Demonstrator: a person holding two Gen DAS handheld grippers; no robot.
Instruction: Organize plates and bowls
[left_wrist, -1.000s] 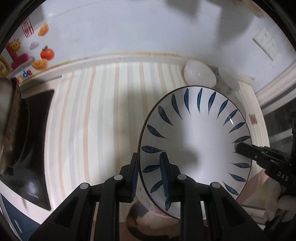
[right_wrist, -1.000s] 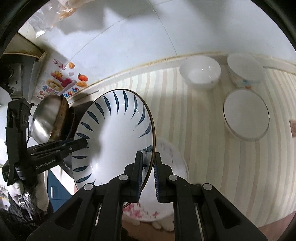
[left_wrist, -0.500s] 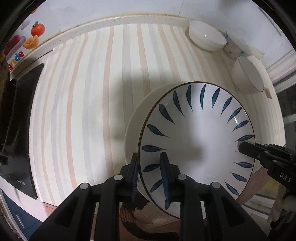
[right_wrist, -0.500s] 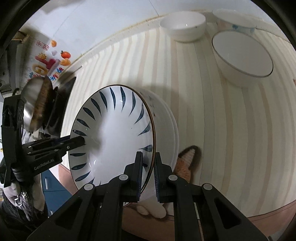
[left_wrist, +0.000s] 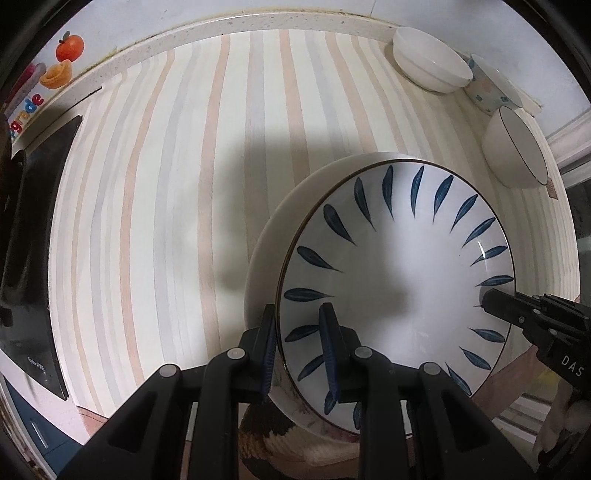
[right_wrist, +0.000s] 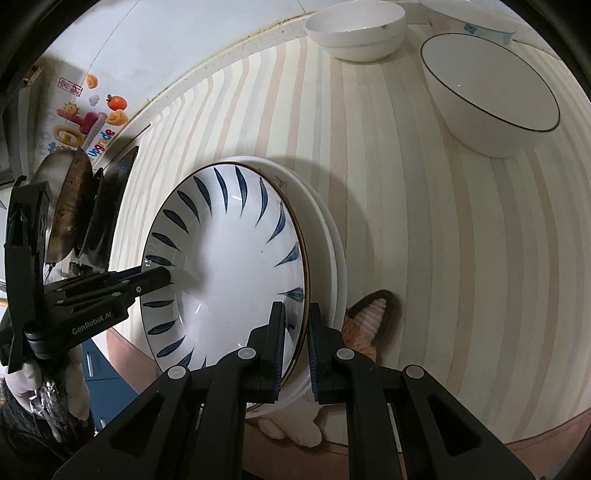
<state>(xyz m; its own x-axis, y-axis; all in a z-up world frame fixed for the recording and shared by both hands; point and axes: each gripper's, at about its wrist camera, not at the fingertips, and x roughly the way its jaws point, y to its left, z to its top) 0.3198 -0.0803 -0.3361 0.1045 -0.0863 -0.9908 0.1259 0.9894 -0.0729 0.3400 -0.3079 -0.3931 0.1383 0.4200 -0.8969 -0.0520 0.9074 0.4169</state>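
Both grippers hold one white plate with blue leaf marks. My left gripper is shut on its near rim, one finger inside the plate and one under it. At the opposite rim my right gripper is shut on the edge; the left gripper shows across the plate in the right wrist view. The plate hangs just over a larger plain white plate lying on the striped counter. Whether the two plates touch I cannot tell.
Three bowls stand at the back right: a plain white one, a flower-patterned one and a dark-rimmed one. A black cooktop with a pan lies at the left. A slipper shows on the floor below.
Both grippers have come down with the blue-leaf plate toward the counter; the white plate beneath came into view and now sits close under it. Both grips stayed shut.
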